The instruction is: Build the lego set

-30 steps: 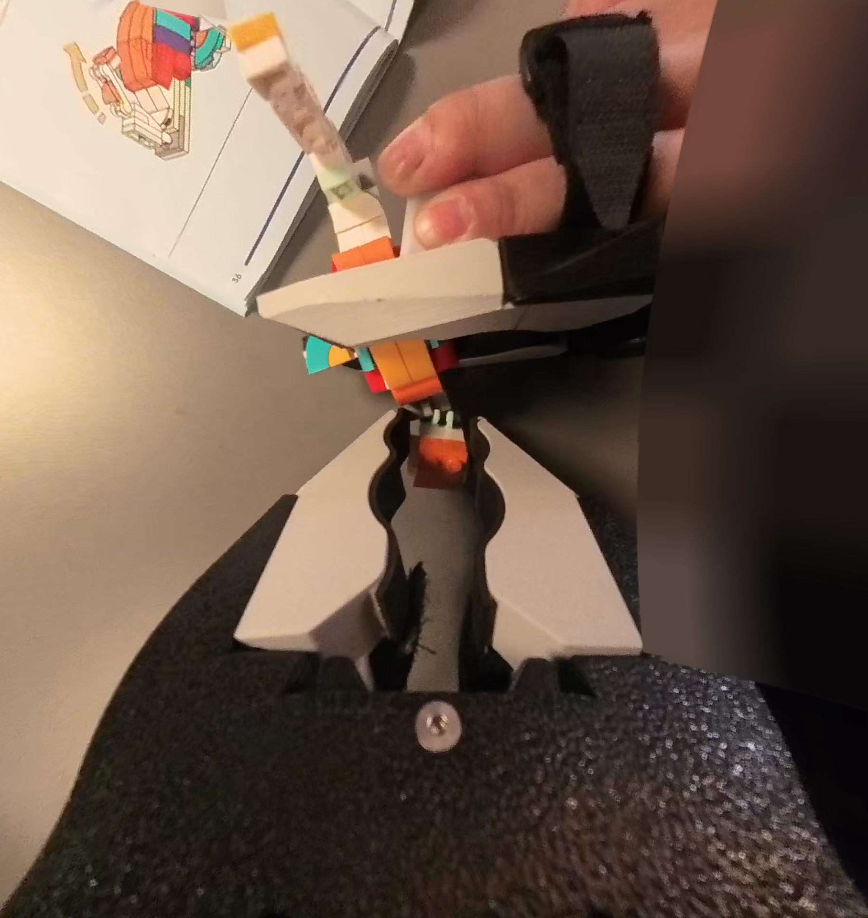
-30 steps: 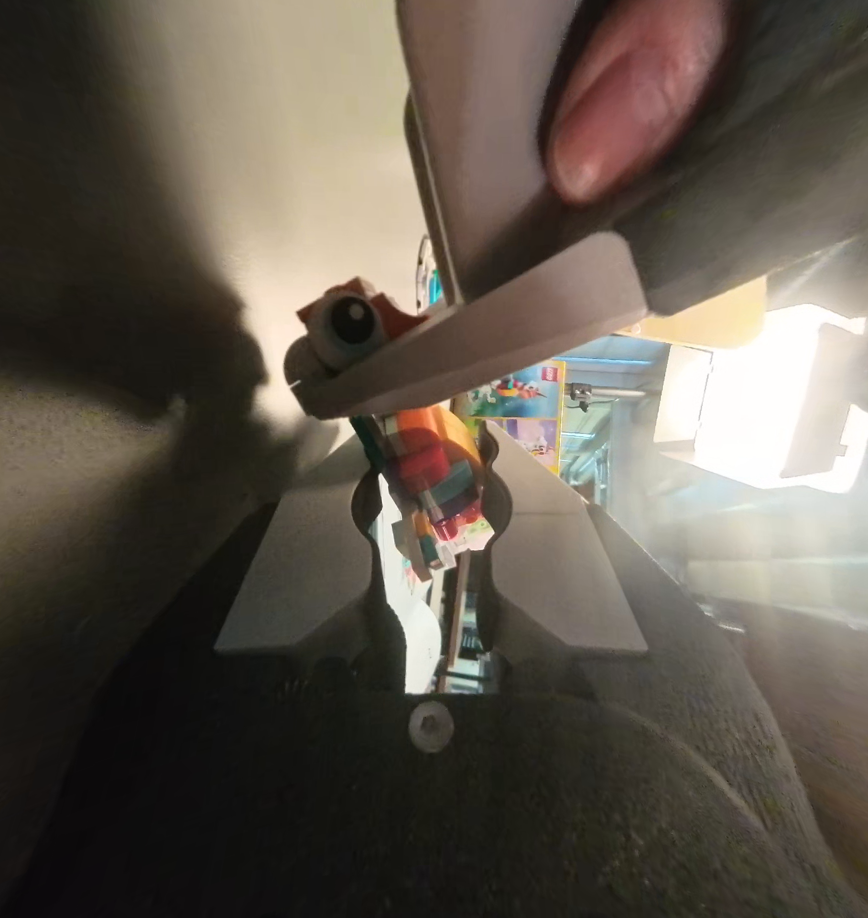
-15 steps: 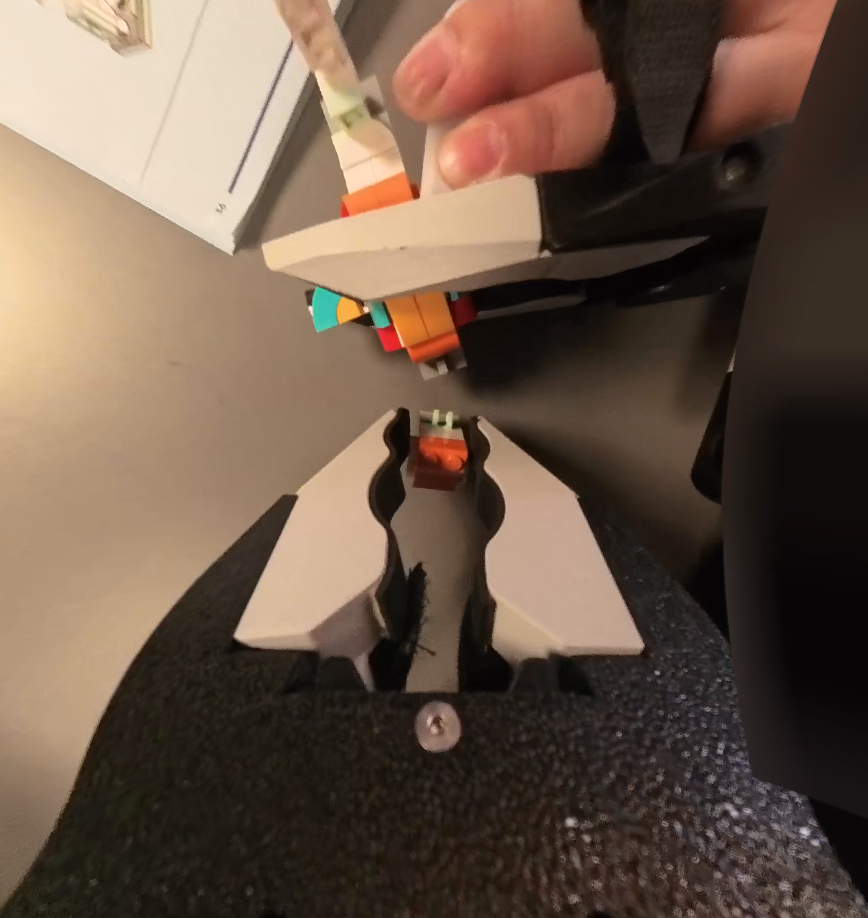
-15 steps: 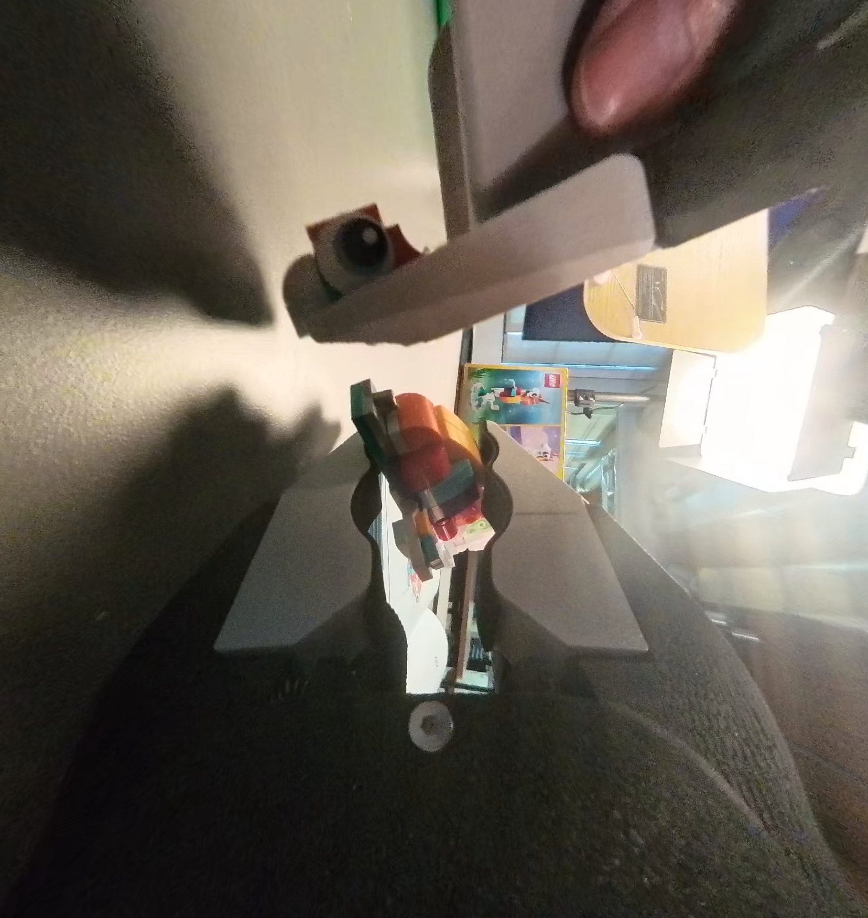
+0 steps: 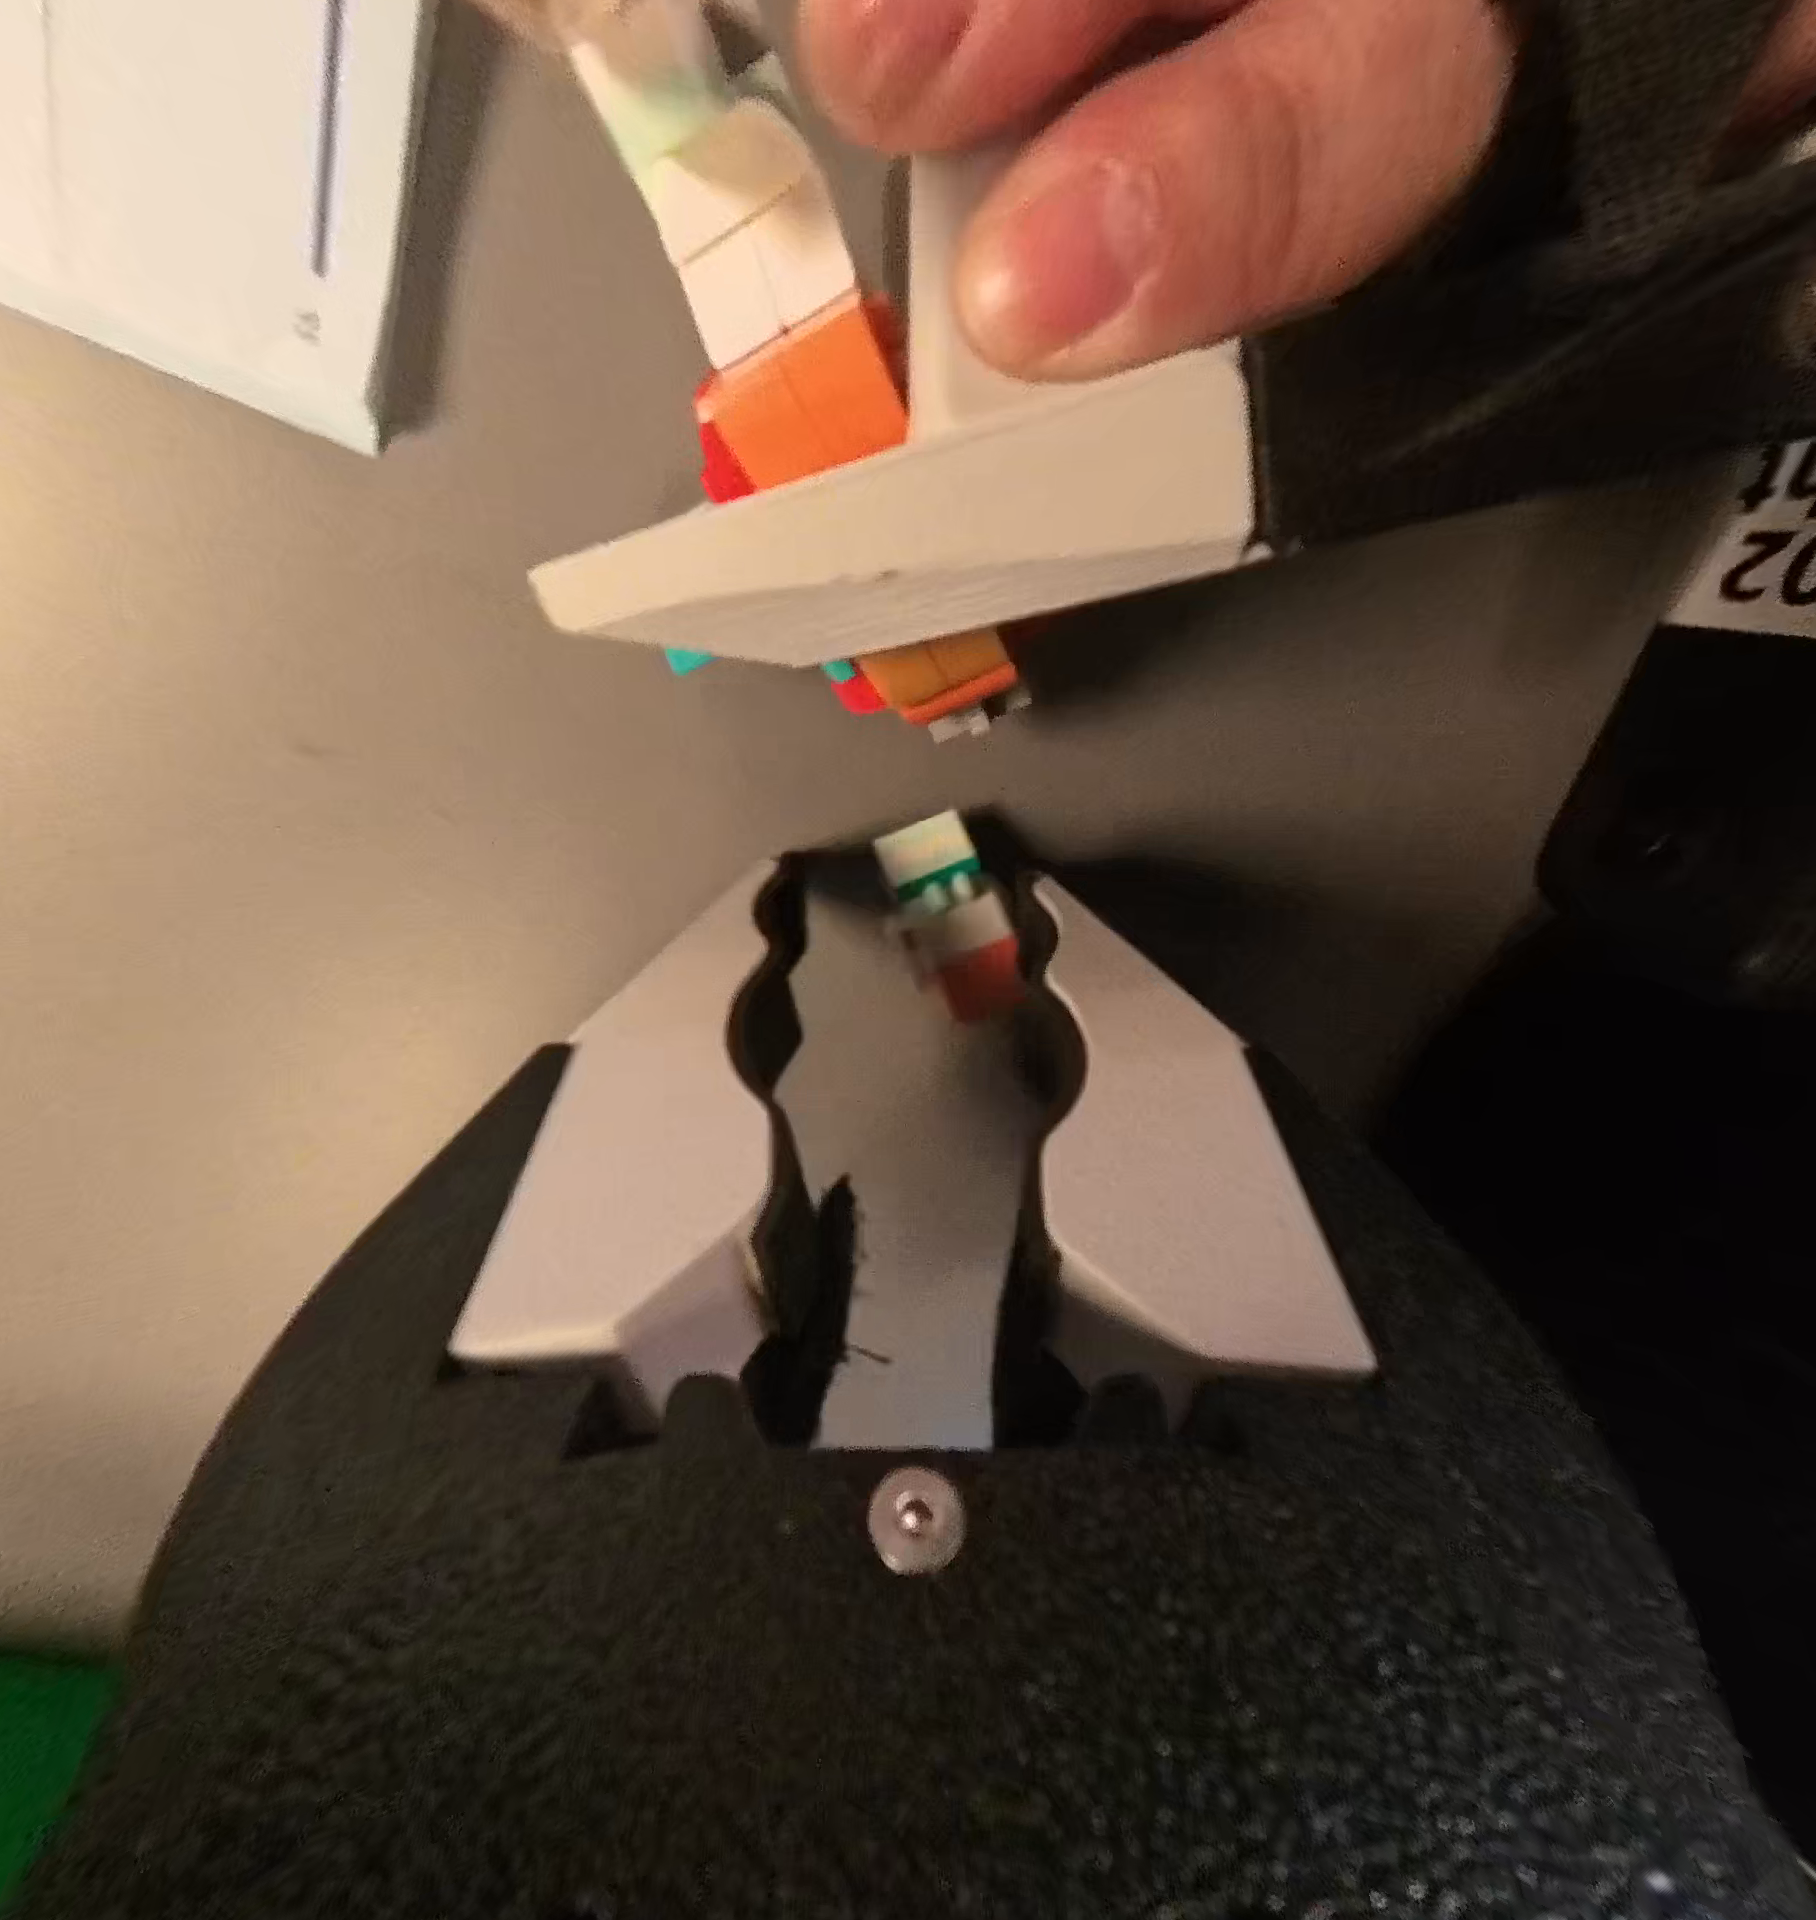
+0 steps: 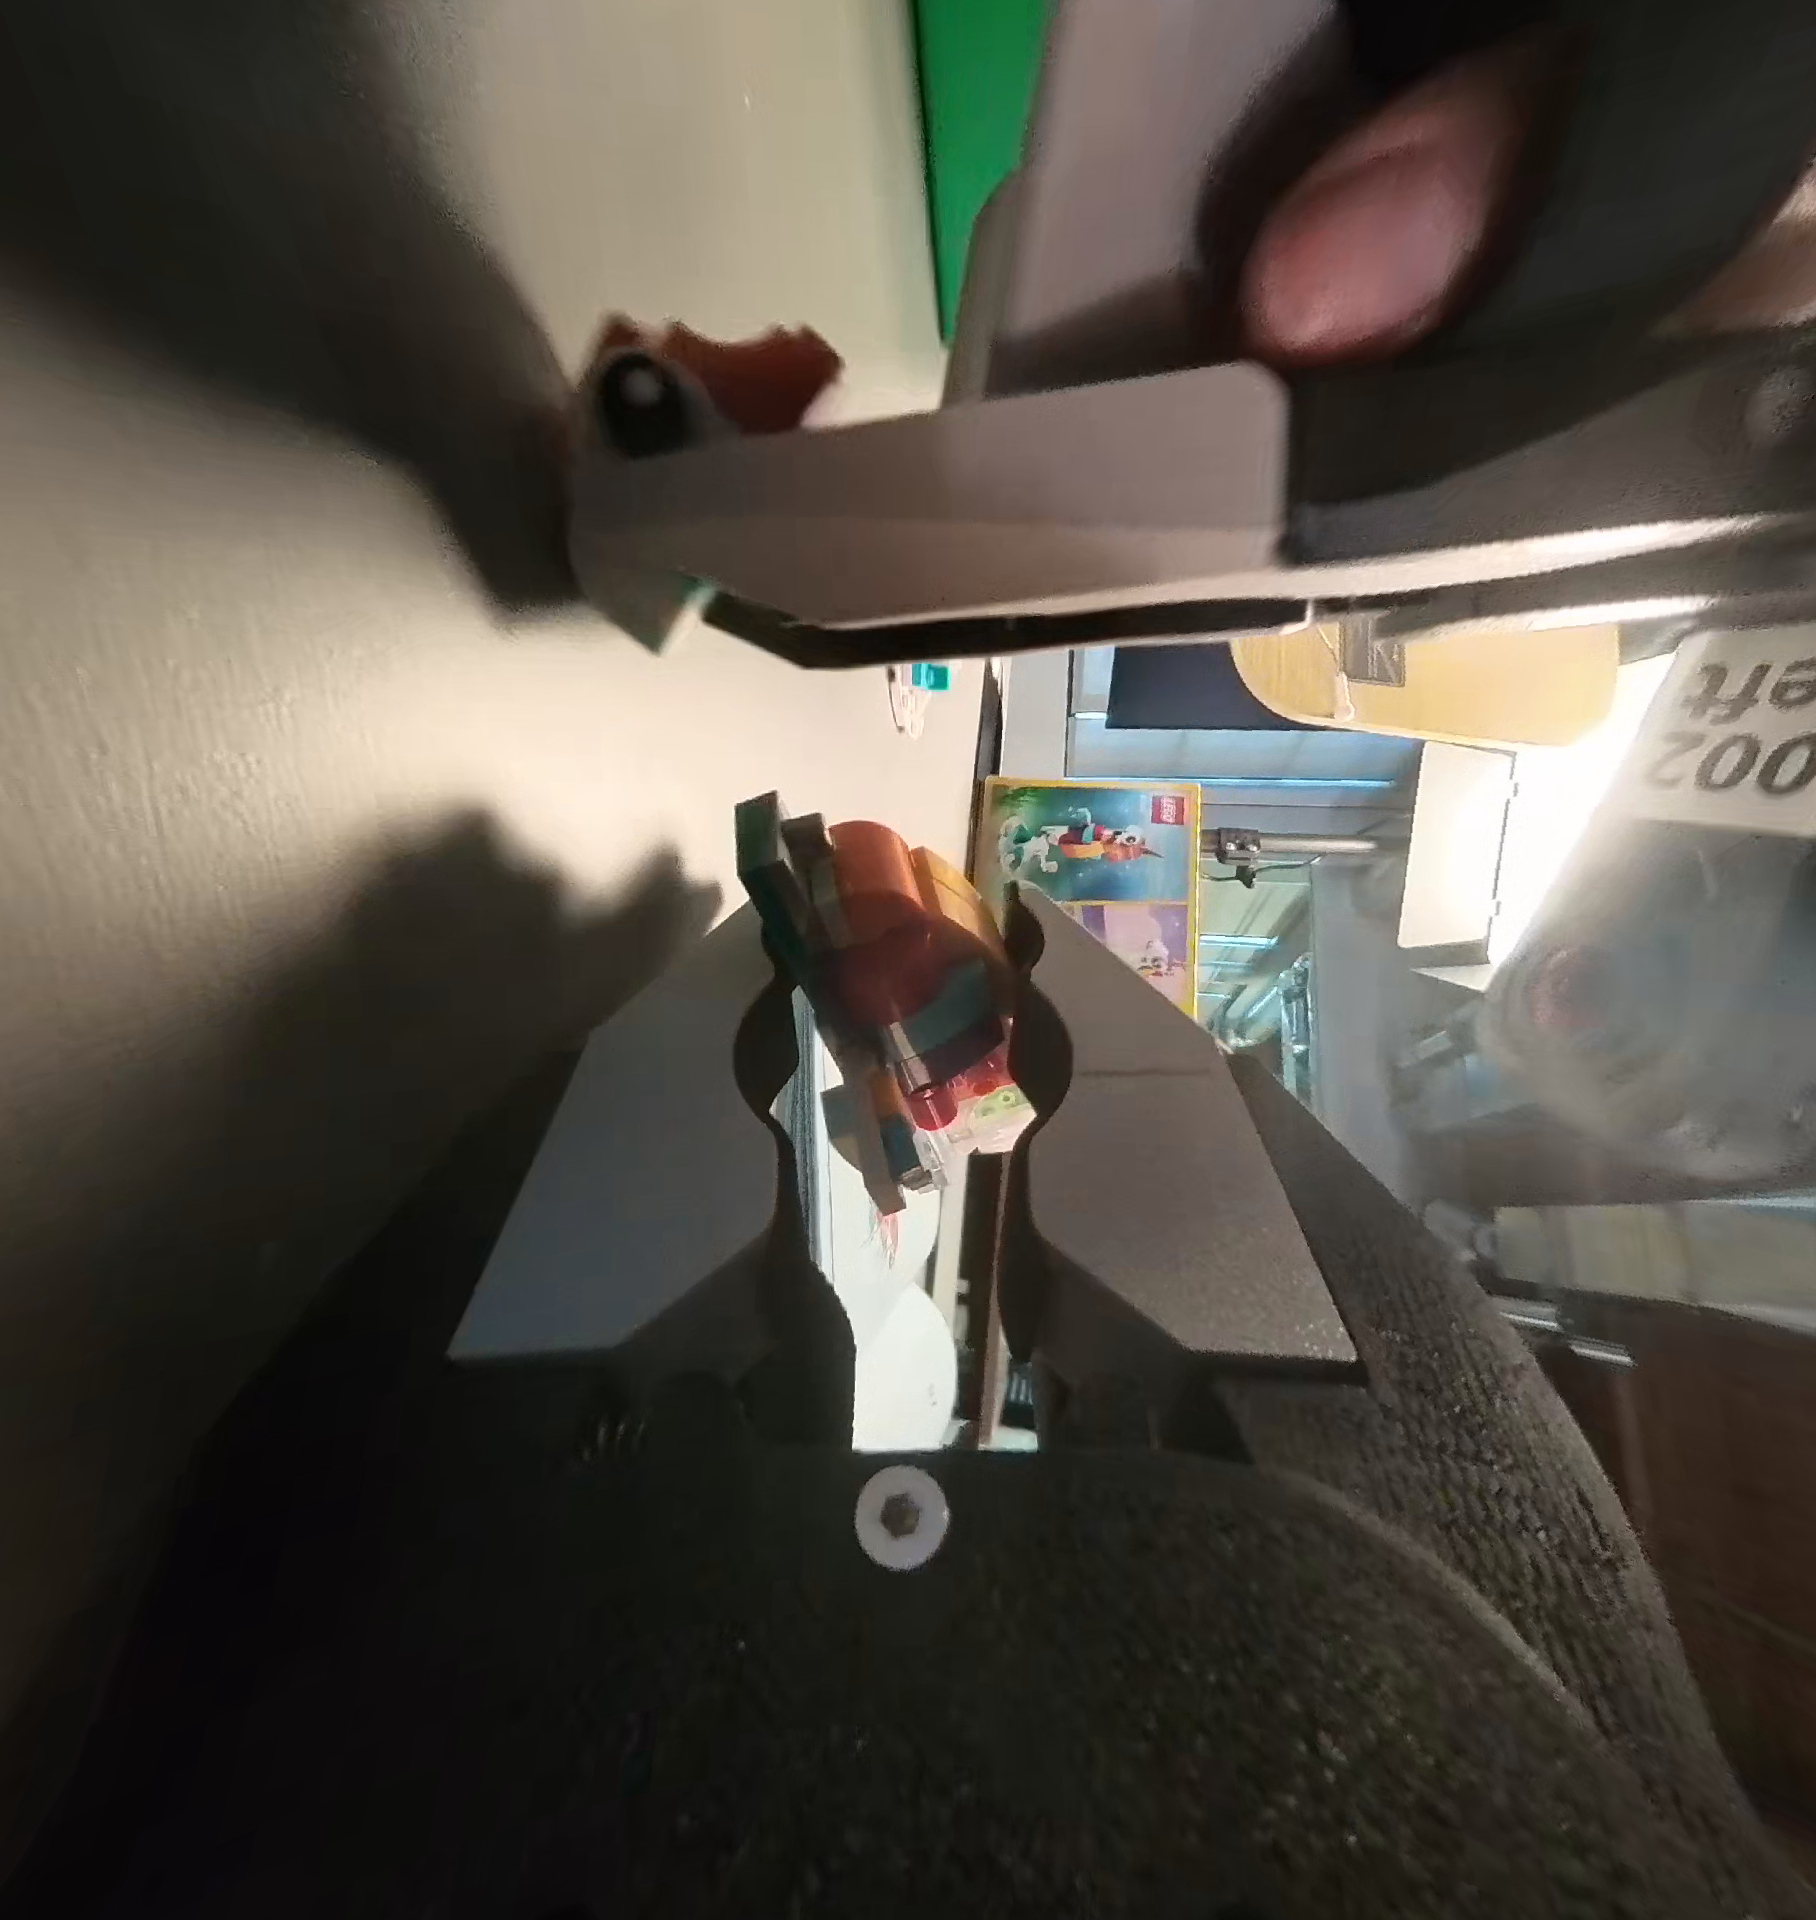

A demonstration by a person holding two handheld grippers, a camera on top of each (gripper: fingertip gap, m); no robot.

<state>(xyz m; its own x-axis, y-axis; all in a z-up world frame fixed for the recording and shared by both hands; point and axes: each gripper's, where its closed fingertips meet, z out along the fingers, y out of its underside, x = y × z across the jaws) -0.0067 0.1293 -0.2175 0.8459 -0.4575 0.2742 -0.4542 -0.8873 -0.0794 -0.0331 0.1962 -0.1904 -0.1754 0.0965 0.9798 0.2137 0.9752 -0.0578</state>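
My left gripper (image 5: 909, 883) is shut on a small white, green and red lego piece (image 5: 951, 925), which sits tilted against the right-hand finger. The piece's eye (image 6: 634, 395) sticks out past that gripper's finger (image 6: 935, 499) in the right wrist view. My right gripper (image 6: 893, 914) is shut on the orange, red and teal lego body (image 6: 883, 997). In the left wrist view its finger (image 5: 883, 582) lies across the top, with the body's white column (image 5: 738, 229) above it and its orange underside (image 5: 935, 686) below. A clear gap separates the small piece from the body.
The open instruction booklet (image 5: 156, 156) lies on the grey table (image 5: 208, 831) at upper left. A green plate (image 6: 956, 156) lies on the table and also shows in the left wrist view (image 5: 10, 1766). The lego box (image 6: 1091, 894) stands behind. A person's fingers (image 5: 1091, 208) grip the right gripper.
One second ago the small piece touched the body; the two grippers have since pulled apart. The small piece has turned in my left gripper, and its jaws stand slightly wider.
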